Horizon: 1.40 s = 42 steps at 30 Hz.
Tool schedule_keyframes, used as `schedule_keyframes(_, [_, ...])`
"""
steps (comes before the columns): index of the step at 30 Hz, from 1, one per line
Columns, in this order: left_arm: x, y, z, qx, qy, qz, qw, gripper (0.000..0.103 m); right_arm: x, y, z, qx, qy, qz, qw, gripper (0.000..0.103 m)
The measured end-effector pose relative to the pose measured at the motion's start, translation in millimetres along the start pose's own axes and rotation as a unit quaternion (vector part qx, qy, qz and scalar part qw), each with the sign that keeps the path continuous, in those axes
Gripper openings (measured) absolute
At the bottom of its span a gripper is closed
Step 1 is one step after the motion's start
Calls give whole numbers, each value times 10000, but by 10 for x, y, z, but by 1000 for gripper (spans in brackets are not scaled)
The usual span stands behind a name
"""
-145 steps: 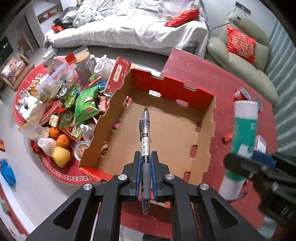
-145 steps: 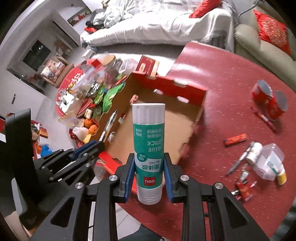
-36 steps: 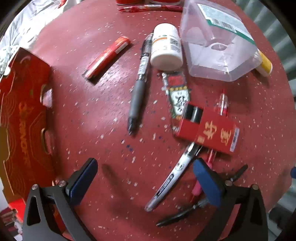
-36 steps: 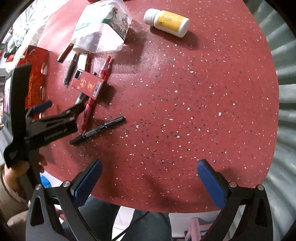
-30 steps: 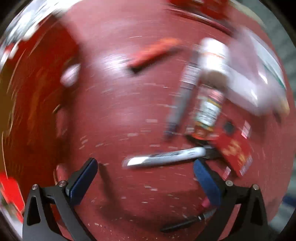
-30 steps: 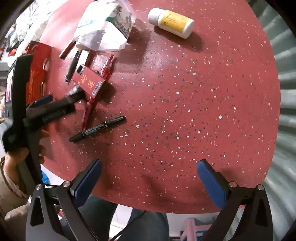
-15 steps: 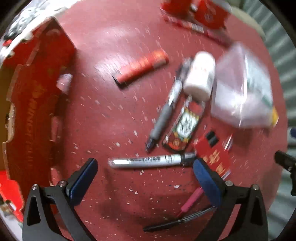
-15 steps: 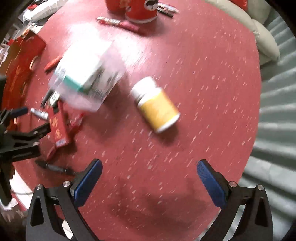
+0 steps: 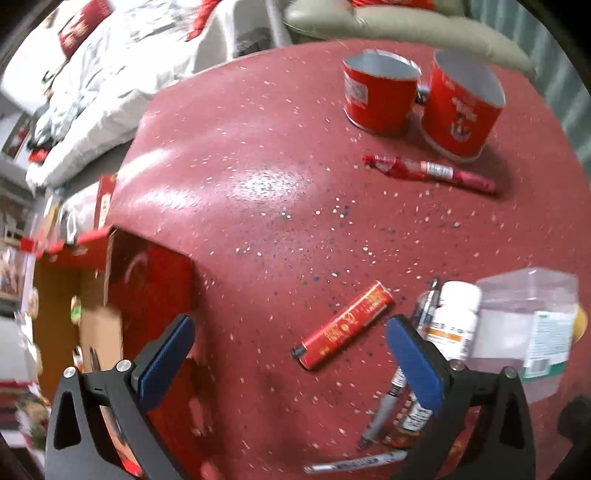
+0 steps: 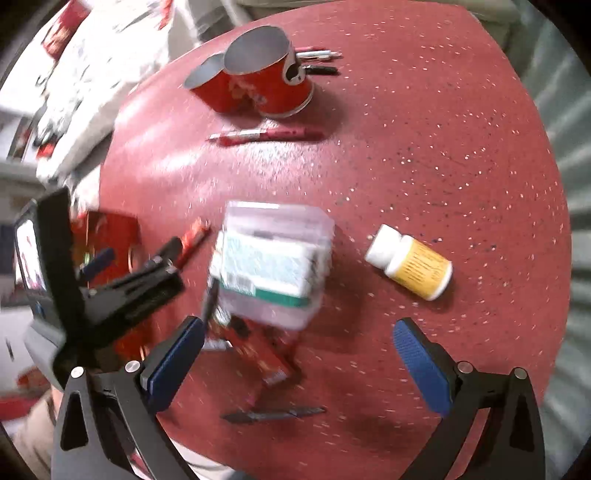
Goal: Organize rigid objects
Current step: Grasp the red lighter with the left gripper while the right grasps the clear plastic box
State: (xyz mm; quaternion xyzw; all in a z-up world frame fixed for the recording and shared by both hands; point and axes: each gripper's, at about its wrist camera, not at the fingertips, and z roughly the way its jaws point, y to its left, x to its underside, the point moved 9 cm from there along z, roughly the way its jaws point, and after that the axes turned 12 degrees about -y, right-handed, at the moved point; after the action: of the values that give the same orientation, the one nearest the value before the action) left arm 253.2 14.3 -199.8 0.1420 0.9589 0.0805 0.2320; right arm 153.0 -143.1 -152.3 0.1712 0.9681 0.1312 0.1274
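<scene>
Red lighter [image 9: 341,325] now sits between the left gripper [image 9: 291,354] jaws, spread, empty; right gripper [image 10: 299,354], spread too, has swung toward the yellow bottle [image 10: 412,262]: next pickups.

1. A round table [image 9: 258,155] with a red speckled top fills most of both views, and a bright patch of light reflects on its glossy surface.
2. Behind the table stands a bed or sofa [image 9: 122,62] under a wrinkled white cover [image 10: 74,92], with red cushions [image 9: 79,26] on it.
3. An olive-grey armchair [image 9: 406,22] is just beyond the far edge of the table.
4. On the right side hangs a grey-green pleated curtain [image 10: 569,184].
</scene>
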Motion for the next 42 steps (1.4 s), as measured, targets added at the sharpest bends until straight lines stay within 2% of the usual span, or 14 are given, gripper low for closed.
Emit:
schedule_keyframes(2, [94, 28, 51, 20, -23, 240, 9997, 103, -22, 46, 77, 13, 33, 245, 9997, 103])
schedule_keyframes(7, [141, -79, 149, 456, 84, 759, 9960, 103, -40, 119, 257, 97, 138, 408, 9990, 103])
schedule_keyframes(10, [137, 11, 251, 144, 33, 1059, 9943, 103, -61, 143, 340, 278, 181, 398, 9987, 103])
schedule_keyframes(14, [93, 218, 360, 218, 97, 670, 9975, 103, -90, 48, 443, 562, 200, 381, 9975, 103])
schedule_keyframes(18, [69, 164, 401, 546, 31, 922, 9942, 103, -93, 58, 569, 678, 281, 436, 9963, 103])
schedule_keyframes(22, [56, 174, 445, 742, 68, 879, 9933, 103, -63, 98, 668, 748, 368, 437, 9956, 103])
schedule_keyframes(25, [61, 251, 532, 1028, 266, 472, 9932, 103, -83, 141, 717, 791, 332, 394, 9955, 103])
schedule_keyframes(27, [99, 377, 647, 1246, 651, -75, 9900, 103, -100, 186, 758, 819, 302, 287, 9958, 103])
schedule_keyframes(28, [96, 409, 661, 1258, 679, -132, 9896, 103, -111, 210, 763, 832, 272, 252, 9958, 96])
schedule_keyframes(29, [88, 418, 668, 1230, 674, -71, 9901, 103, -118, 229, 767, 844, 254, 225, 9959, 84])
schedule_keyframes(32, [83, 443, 684, 1237, 725, -111, 9896, 103, -98, 288, 822, 830, 339, 235, 9957, 74])
schedule_keyframes(37, [61, 371, 687, 1234, 862, -84, 9886, 103, -60, 313, 850, 854, 340, 259, 9954, 73])
schedule_keyframes(42, [35, 185, 641, 1249, 792, -22, 9890, 103, -24, 271, 862, 820, 364, 241, 9957, 73])
